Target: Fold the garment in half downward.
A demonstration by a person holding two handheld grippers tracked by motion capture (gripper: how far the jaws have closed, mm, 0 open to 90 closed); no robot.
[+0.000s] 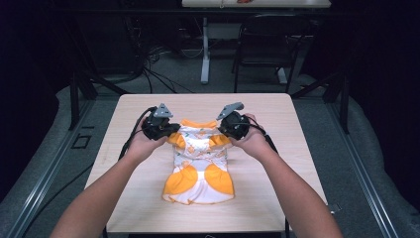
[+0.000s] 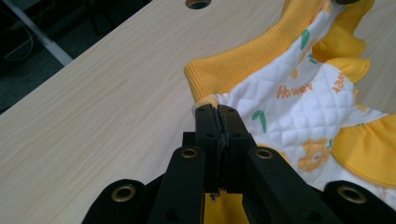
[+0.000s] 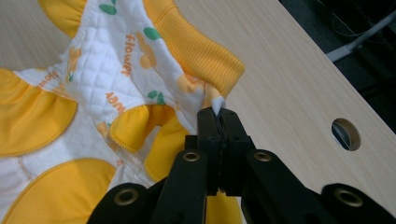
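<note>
- at the middle of the light wooden table [image 1: 148,198] lies a small white and orange garment [image 1: 200,173], its orange ribbed collar band [image 2: 243,58] toward the table's far edge and its rounded orange panels toward the near edge.
- the left gripper [image 1: 171,133] is at the garment's far left corner; in the left gripper view its jaws are clenched on a pinch of the quilted cloth just beside the collar band.
- the right gripper [image 1: 224,130] is at the garment's far right corner, jaws clamped on a fold of white fabric below the ribbed band.
- bare table surrounds the garment on every side, widest to its left and right; a round hole [image 3: 346,134] sits in the table well beyond the collar.
- the word "flower" [image 2: 293,89] is printed in orange on the quilted white cloth, and repeats across it.
</note>
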